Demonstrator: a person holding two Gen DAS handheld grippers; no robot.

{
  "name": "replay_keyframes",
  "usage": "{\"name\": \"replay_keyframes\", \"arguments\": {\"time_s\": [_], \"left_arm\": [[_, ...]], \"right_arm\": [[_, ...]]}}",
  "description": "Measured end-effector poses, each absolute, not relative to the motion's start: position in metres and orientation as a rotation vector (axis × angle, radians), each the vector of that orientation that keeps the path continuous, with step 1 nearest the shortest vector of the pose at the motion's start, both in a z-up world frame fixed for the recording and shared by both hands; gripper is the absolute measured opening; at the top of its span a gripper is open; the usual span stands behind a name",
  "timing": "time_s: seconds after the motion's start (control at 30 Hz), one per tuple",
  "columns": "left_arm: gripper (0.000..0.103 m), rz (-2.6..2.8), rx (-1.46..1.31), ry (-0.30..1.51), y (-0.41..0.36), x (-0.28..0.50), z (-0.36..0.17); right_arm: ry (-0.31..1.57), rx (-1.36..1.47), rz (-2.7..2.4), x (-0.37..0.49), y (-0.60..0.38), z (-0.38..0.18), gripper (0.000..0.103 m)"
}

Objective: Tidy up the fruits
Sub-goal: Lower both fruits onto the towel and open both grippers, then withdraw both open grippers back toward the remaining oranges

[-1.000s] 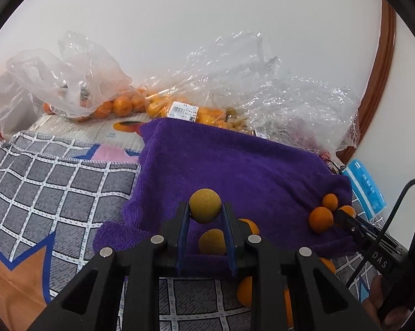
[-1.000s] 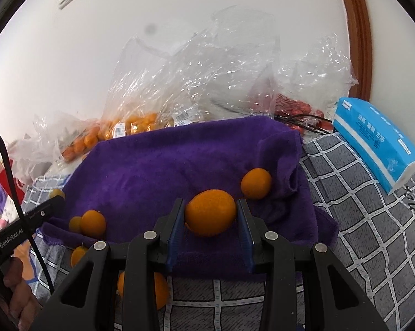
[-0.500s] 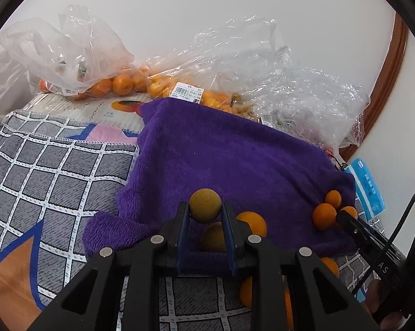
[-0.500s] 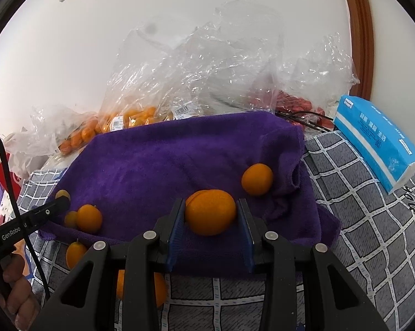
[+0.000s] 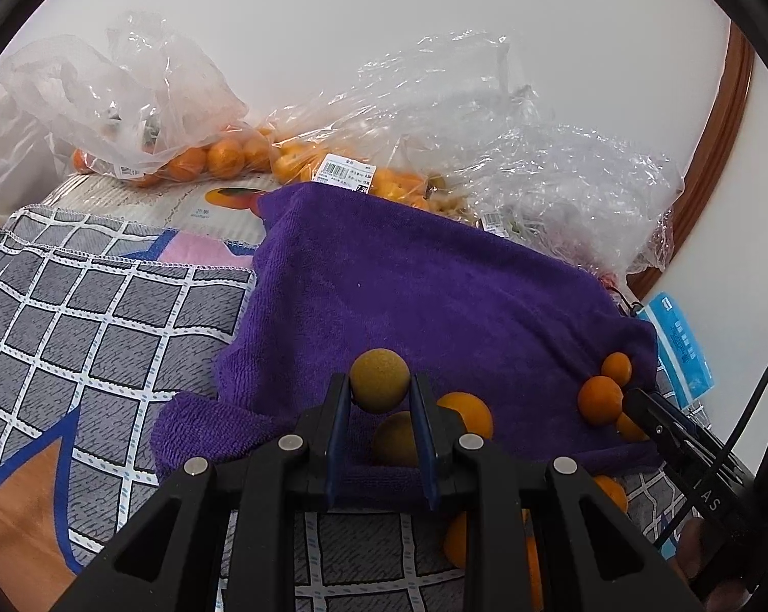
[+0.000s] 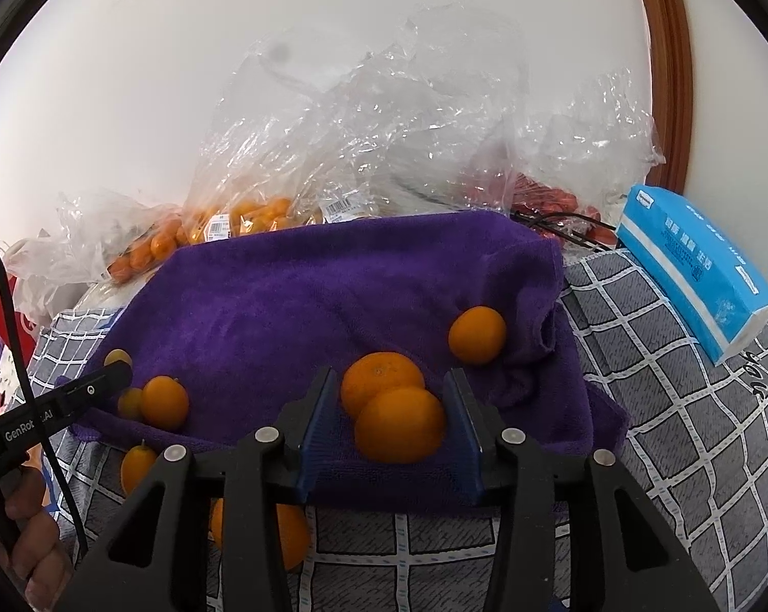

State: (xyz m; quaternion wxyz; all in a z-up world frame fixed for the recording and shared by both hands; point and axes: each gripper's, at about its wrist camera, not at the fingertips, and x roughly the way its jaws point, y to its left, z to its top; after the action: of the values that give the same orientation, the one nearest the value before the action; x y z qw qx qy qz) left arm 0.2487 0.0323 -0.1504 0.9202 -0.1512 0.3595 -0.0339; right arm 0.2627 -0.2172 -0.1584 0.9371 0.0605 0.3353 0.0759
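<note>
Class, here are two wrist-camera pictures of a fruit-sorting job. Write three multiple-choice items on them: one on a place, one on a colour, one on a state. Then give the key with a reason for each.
1. Where does the blue tissue pack lie?
A. on the purple towel
B. on the checked cloth, right of the towel
C. inside a plastic bag

2. What colour is the fruit in the left gripper?
A. dull yellow-brown
B. bright red
C. green

3. How do the right gripper's pads stand?
A. pressed on an orange
B. apart from the orange between them
C. nothing between them

Key: 1 B, the pack rests on the checked cloth. 2 A, the small fruit is yellow-brown. 3 B, the jaws are opening, gaps showing beside the orange.
</note>
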Motion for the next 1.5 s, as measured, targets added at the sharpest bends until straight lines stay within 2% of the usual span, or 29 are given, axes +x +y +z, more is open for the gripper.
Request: {"name": "replay_keyframes", "arguments": {"time_s": [0.2,0.47,0.87,0.93,1.5], "left_arm": [[0.026,-0.066,-0.31,0.731,0.032,0.247,-0.149],[0.044,-0.062,-0.294,0.658,0.031,0.237,-0.139],[0.046,-0.061,-0.288,0.647,0.029,0.234,-0.136],[0.046,-0.058,-0.291,0.646,0.029,0.233,-0.135],[0.046,-0.044,-0.222,0.627,0.021,0.216,-0.123]], "right_arm": [[0.671,0.124,0.157,0.261,-0.218,-0.157,0.046],[0.644,0.127,0.16,0.258,-0.217,-0.153,0.049],[0.609,0.093,0.138,0.252,-0.213,-0.148,0.056],[0.607,0.085,0.135,0.251,-0.211,-0.147,0.06],[0.564,-0.035,0.102,0.222,-0.189,-0.13,0.062]]}}
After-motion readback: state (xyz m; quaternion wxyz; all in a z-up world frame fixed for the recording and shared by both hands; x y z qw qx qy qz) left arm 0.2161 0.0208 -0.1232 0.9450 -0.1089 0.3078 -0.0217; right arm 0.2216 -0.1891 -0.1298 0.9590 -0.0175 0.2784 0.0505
